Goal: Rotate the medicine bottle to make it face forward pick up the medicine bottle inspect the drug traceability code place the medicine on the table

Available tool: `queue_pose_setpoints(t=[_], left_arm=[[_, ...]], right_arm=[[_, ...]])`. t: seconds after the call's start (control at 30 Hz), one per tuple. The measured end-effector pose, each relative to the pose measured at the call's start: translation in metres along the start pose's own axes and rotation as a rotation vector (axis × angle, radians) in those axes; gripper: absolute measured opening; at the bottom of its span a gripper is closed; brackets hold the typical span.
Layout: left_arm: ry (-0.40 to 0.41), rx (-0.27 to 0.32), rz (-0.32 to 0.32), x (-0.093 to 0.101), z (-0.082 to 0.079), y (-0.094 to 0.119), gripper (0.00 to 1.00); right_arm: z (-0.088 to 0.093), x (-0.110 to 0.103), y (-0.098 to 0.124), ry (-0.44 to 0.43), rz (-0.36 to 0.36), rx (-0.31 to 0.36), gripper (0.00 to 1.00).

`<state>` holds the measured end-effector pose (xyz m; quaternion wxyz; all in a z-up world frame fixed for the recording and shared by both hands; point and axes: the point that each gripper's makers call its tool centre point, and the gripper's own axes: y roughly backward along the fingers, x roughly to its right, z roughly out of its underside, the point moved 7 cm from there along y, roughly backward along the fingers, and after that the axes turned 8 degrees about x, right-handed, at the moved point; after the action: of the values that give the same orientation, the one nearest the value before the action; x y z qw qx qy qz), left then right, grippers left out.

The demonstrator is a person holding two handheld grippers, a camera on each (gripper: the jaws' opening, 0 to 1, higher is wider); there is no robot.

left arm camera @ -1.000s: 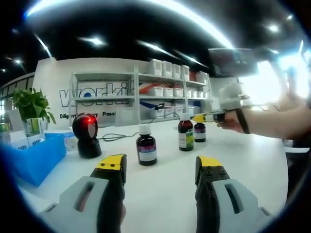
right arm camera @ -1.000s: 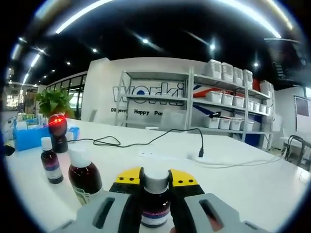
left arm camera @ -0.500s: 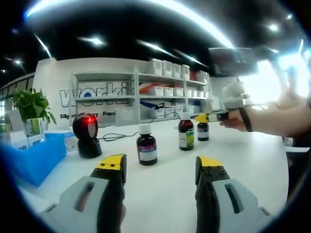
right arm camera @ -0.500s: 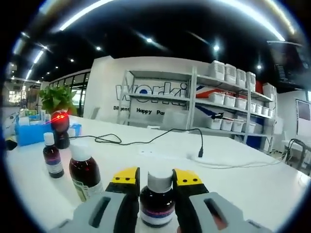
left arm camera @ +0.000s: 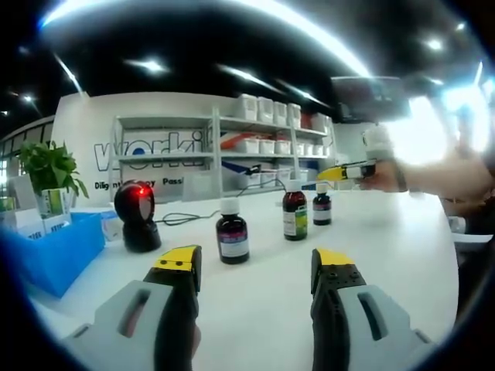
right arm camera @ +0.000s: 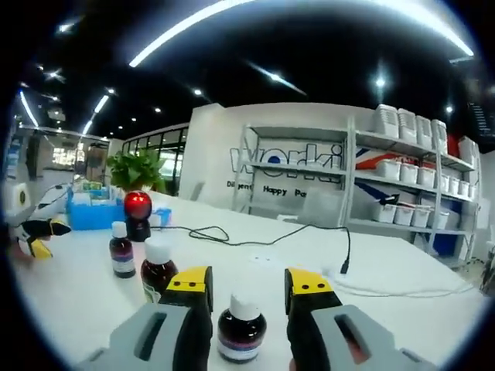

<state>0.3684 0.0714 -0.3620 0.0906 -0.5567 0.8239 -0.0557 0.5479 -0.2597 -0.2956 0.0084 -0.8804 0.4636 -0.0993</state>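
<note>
The dark round barcode scanner with a red light stands on the white counter. In the left gripper view, three brown glass medicine bottles run rightward from the scanner: a white-capped one nearest it, a taller green-labelled one further right, and a small one beyond. A blue plastic bin lies left of the scanner, a potted green plant behind the bin, and white metal shelving well behind the scanner.
</note>
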Motion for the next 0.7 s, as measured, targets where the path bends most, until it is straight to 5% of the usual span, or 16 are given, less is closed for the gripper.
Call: queue_pose_setpoints(t=[0.43, 0.7], left_arm=[[-0.003, -0.006, -0.002, 0.0, 0.001, 0.0, 0.49], [-0.002, -0.002, -0.003, 0.0, 0.0, 0.0, 0.49]], right_arm=[[0.004, -0.006, -0.002, -0.042, -0.35, 0.024, 0.32], [0.021, 0.005, -0.012, -0.13, -0.389, 0.008, 0.29]])
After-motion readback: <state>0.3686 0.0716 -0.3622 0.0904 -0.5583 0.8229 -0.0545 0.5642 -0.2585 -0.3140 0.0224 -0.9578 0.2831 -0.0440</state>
